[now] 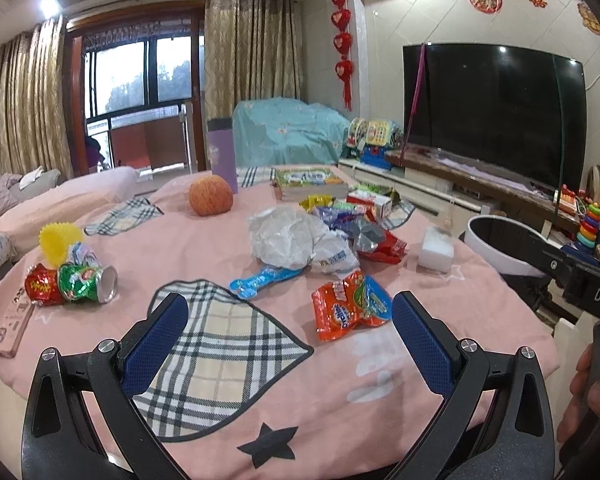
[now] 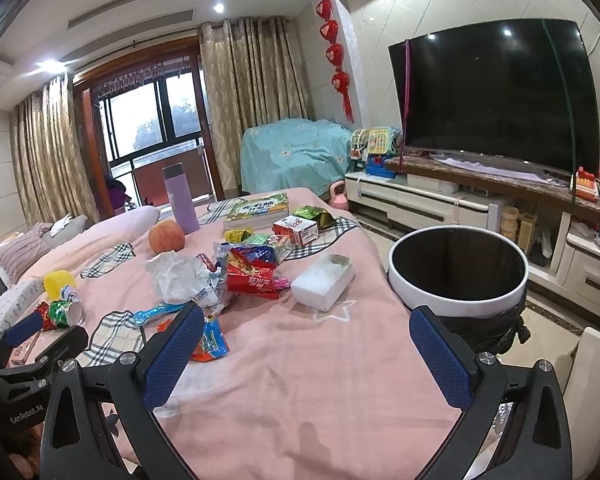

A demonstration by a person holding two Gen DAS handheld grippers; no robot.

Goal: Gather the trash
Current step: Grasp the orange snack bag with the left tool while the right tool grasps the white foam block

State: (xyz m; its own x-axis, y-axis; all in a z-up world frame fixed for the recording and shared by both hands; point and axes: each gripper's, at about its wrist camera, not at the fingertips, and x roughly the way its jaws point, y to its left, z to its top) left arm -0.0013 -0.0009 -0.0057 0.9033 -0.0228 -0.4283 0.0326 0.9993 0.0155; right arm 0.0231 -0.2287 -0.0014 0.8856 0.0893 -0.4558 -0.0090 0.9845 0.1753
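Trash lies on a pink-covered table. An orange snack wrapper lies just ahead of my open, empty left gripper. Behind it are a blue wrapper, crumpled white paper, red wrappers and a white foam block. A crushed green can lies at the left. My right gripper is open and empty over the table's near right part. The round bin with a black liner stands off the table's right edge. The foam block and the red wrappers also show in the right wrist view.
An apple, a purple flask, a book and a small red-white box sit at the far side. A yellow spiky ball and a pink remote lie at the left. A TV stands at the right.
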